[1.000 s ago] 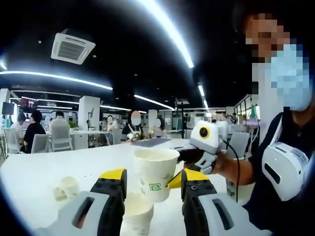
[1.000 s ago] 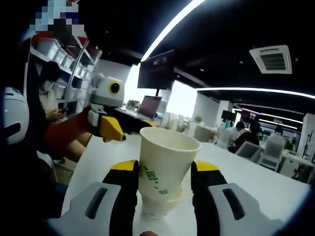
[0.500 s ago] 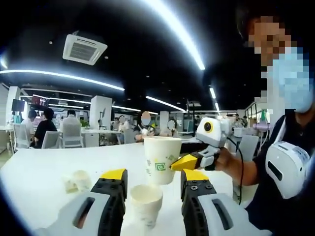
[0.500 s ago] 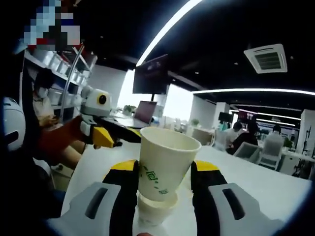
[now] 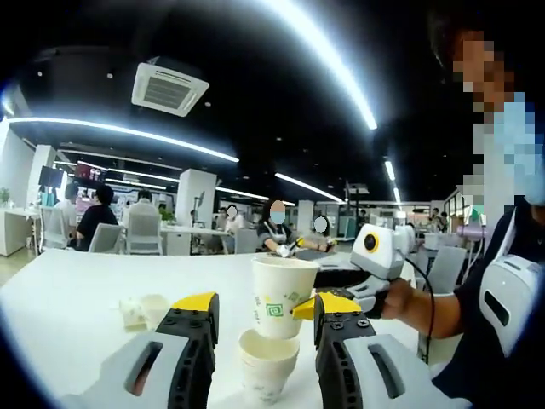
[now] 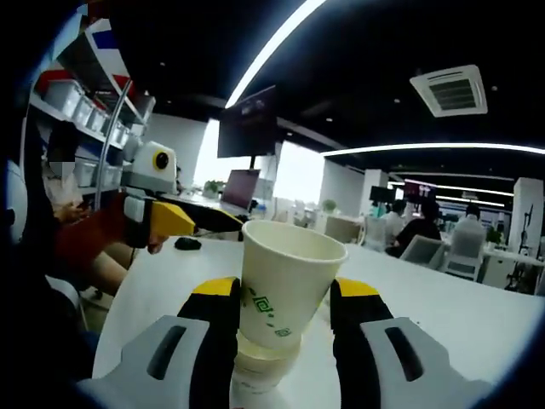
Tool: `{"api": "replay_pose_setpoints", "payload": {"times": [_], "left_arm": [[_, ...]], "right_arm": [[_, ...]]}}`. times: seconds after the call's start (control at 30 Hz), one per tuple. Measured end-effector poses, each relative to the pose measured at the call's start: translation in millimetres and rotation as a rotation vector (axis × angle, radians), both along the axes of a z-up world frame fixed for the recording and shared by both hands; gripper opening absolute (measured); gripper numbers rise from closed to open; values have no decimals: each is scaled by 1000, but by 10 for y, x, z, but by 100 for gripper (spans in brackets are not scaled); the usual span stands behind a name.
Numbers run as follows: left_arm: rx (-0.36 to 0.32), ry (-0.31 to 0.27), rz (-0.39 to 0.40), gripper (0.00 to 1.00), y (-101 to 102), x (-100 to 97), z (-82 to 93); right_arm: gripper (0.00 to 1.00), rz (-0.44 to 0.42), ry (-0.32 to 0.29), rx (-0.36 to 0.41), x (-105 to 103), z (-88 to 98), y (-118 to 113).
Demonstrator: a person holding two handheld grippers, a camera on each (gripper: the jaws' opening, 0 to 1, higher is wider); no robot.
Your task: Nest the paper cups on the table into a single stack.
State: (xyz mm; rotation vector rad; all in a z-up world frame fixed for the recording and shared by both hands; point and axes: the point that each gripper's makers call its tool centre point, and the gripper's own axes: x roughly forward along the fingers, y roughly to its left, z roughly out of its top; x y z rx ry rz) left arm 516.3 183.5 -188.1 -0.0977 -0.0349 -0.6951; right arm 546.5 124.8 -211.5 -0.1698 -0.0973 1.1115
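White table [image 5: 77, 290]: right gripper [image 6: 281, 298] clamping printed cup [image 6: 285, 285], lowering onto stack [image 5: 266, 362] (keep rims concentric); left gripper [image 5: 260, 311] standing open, empty.

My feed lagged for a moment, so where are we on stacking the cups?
Nothing looks nested yet. In hand: the right hand-held gripper holds a green-logo paper cup just above the lower paper cup standing on the white table, between the left hand-held gripper jaws. Left: seat it, then add the crumpled cup lying farther off.
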Motion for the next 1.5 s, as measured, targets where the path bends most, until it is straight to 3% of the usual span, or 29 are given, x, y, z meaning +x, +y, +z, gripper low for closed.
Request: {"api": "replay_pose_setpoints", "payload": {"times": [0.23, 0.6, 1.0, 1.5], "left_arm": [[10, 16, -3, 45, -117, 90, -57], [-3, 48, -1, 43, -119, 150, -156], [51, 71, -28, 42, -245, 222, -335], [61, 84, -40, 41, -296, 230, -436]], "right_arm": [[44, 16, 0, -10, -26, -44, 49], [44, 19, 4, -38, 4, -216, 89], [45, 43, 19, -58, -24, -351, 115], [45, 40, 31, -71, -9, -449, 82]]}}
